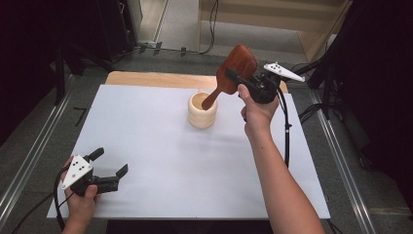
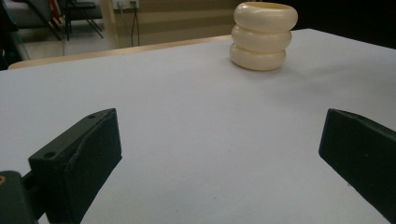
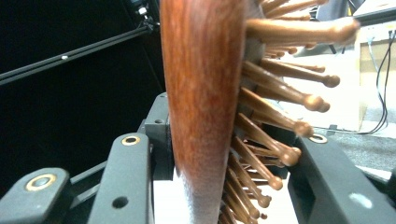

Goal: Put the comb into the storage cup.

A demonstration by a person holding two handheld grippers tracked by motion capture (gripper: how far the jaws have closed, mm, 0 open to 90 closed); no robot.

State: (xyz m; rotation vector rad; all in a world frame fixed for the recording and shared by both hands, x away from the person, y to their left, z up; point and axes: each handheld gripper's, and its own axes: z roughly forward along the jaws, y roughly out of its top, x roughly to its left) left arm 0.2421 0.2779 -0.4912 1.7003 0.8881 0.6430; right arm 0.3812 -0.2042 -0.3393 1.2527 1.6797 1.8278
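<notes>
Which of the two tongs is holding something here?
The right tongs, raised beyond the cream ringed cup, clamp the wooden hairbrush by its head. The left tongs stand open near the table's front edge, holding nothing.

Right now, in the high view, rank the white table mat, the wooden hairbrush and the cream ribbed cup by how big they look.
1. White table mat, by far the largest.
2. Wooden hairbrush, held in the right tongs.
3. Cream ribbed cup, slightly smaller, but the raised brush is nearer the camera, so that order is unsure.
</notes>
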